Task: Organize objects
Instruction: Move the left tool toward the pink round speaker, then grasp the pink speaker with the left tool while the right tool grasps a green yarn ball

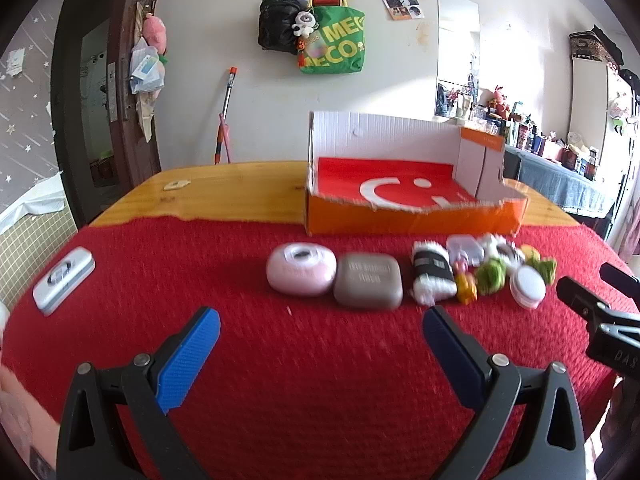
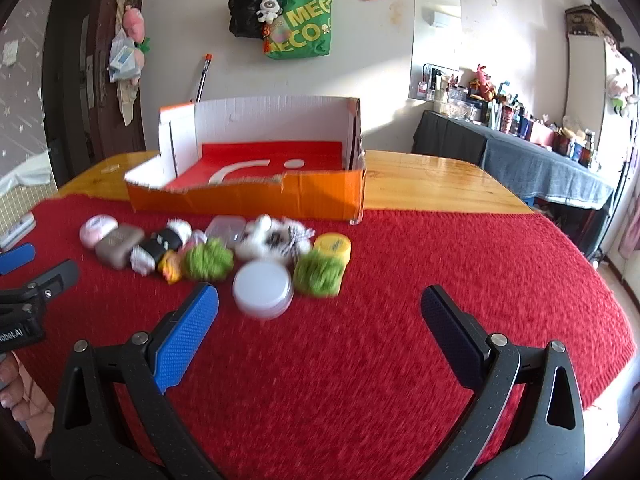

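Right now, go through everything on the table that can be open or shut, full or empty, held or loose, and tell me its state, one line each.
Orange box: open on top, nothing inside, front wall torn.
Pink case: shut, loose on the red cloth.
Brown case: shut, touching the pink case.
White jar: lid on, upright.
Yellow jar: lid on.
Left gripper: fingers open, holding nothing.
Right gripper: fingers open, holding nothing.

One box (image 2: 248, 200), two green pompoms (image 2: 207, 259), two tongs (image 2: 319, 304).
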